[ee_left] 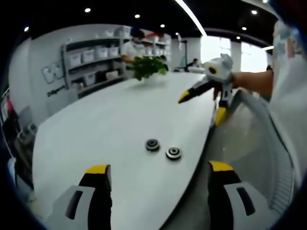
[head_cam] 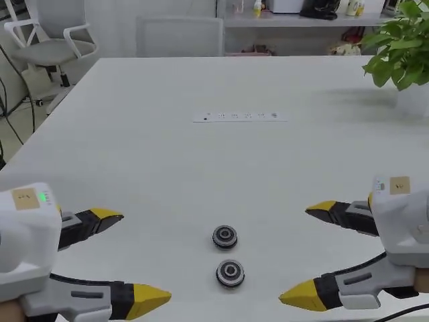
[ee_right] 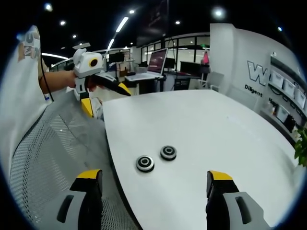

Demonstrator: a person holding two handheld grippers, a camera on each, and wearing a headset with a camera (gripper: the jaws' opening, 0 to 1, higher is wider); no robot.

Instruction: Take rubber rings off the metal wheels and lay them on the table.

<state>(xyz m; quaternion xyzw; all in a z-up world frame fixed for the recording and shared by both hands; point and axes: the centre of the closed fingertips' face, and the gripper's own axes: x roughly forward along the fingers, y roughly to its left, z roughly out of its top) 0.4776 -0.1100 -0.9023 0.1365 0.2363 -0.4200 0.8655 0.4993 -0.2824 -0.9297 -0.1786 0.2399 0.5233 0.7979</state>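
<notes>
Two small metal wheels with black rubber rings lie flat on the white table near its front edge, one just behind the other. They appear again in the left gripper view and in the right gripper view. My left gripper hovers to their left, open and holding nothing. My right gripper hovers to their right, also open and holding nothing. Both sets of yellow-tipped fingers point inward at the wheels.
A white strip with small markings lies mid-table. A potted green plant stands at the far right. Chairs and shelving stand beyond the table's far edge.
</notes>
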